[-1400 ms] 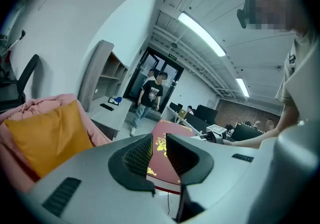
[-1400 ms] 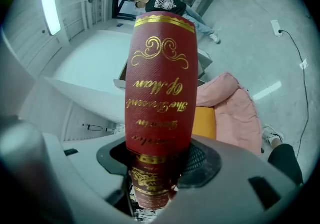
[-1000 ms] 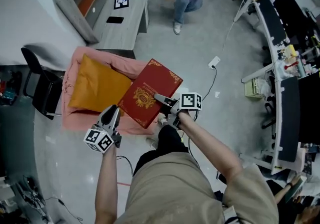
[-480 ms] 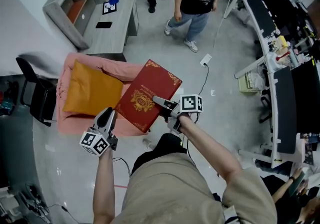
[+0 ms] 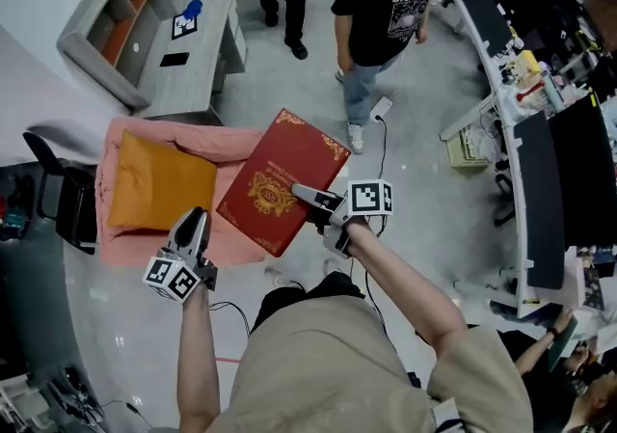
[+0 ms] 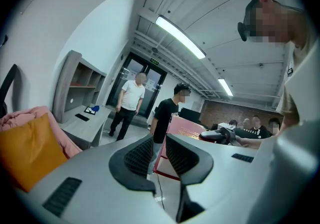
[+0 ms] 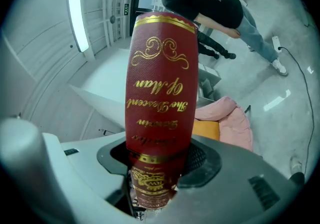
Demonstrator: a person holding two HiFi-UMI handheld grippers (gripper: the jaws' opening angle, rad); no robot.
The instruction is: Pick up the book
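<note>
A red book (image 5: 280,180) with gold ornament is held in the air above the pink-covered seat (image 5: 207,144). My right gripper (image 5: 307,196) is shut on the book's near right edge. In the right gripper view the book (image 7: 160,93) stands up between the jaws, and my right gripper (image 7: 157,163) clamps its lower end. My left gripper (image 5: 193,221) hangs lower left of the book, apart from it. In its own view my left gripper (image 6: 159,150) shows a narrow gap between the pads with nothing in it.
An orange cushion (image 5: 159,185) lies on the pink seat. A black chair (image 5: 53,204) stands at the left. A grey bench (image 5: 193,60) and shelf are behind. A person in a black shirt (image 5: 386,7) stands close ahead, another behind. Desks (image 5: 540,142) line the right.
Both grippers have risen, the right one carrying the book higher off the seat. The person in the black shirt has come nearer, and a second person has come into view.
</note>
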